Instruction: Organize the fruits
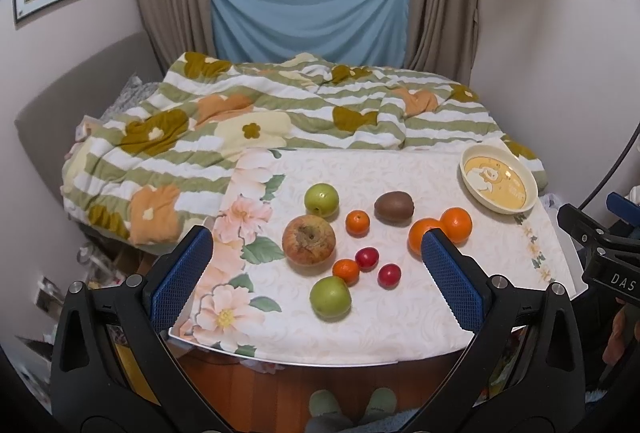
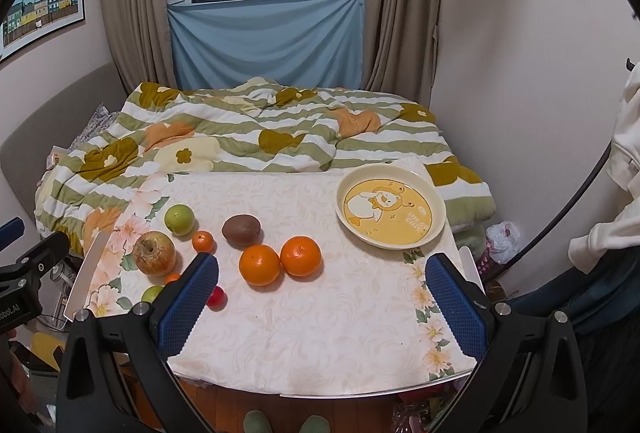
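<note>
Fruit lies loose on a floral tablecloth (image 1: 400, 313): a russet apple (image 1: 308, 239), two green apples (image 1: 321, 199) (image 1: 331, 297), a brown kiwi (image 1: 393, 207), two large oranges (image 2: 259, 265) (image 2: 300, 256), small tangerines (image 1: 357, 223) (image 1: 346, 270) and two red fruits (image 1: 367, 258) (image 1: 389, 275). A cream plate with a duck picture (image 2: 438, 201) sits empty at the far right corner. My left gripper (image 1: 316, 273) hangs open above the near edge, framing the fruit. My right gripper (image 2: 322, 297) is open too, over bare cloth near the oranges.
A bed with a striped flowered quilt (image 1: 280, 121) lies right behind the table. Curtains and a window stand beyond it. Walls close in left and right. Feet in green slippers (image 1: 352, 405) show below the table's front edge. A plastic bag (image 2: 504, 237) lies right of the table.
</note>
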